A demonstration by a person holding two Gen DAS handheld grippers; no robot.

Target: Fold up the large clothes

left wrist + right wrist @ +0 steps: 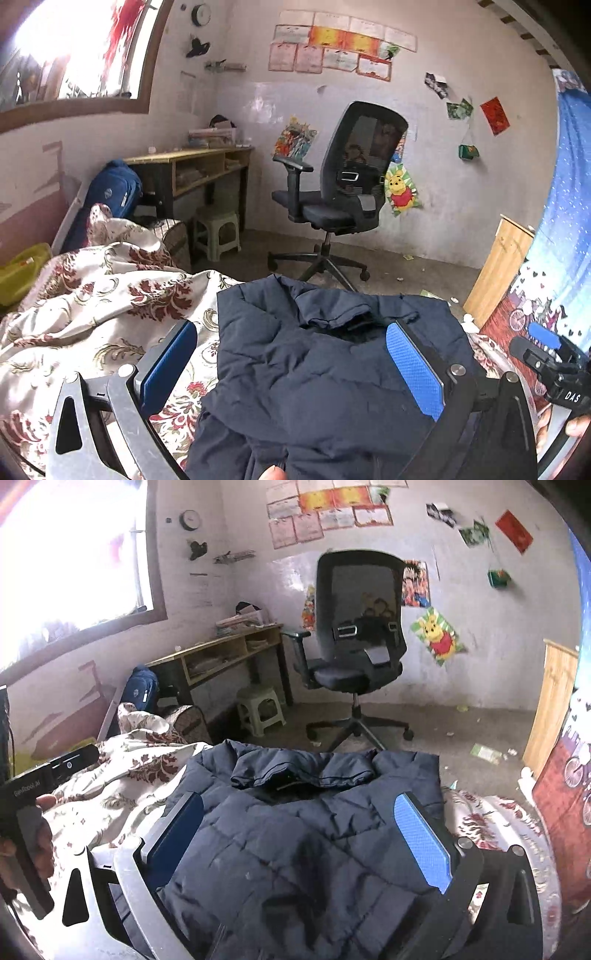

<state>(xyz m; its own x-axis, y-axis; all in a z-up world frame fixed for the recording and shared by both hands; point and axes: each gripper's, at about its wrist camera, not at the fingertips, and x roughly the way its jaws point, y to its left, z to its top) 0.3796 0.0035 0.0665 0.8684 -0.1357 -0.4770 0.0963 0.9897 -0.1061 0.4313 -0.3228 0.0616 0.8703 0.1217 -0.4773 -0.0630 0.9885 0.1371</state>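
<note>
navy padded jacket (295,842) between spread fingers of right hand-held gripper (299,842)

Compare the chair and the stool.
The chair is black with a tall mesh back and armrests; the stool is pale green, backless and much lower. The chair rides on a wheeled star base, while the stool stands on fixed legs. The stool sits by the desk; the chair stands out in the room. Both rest upright on the floor, unoccupied.
</note>
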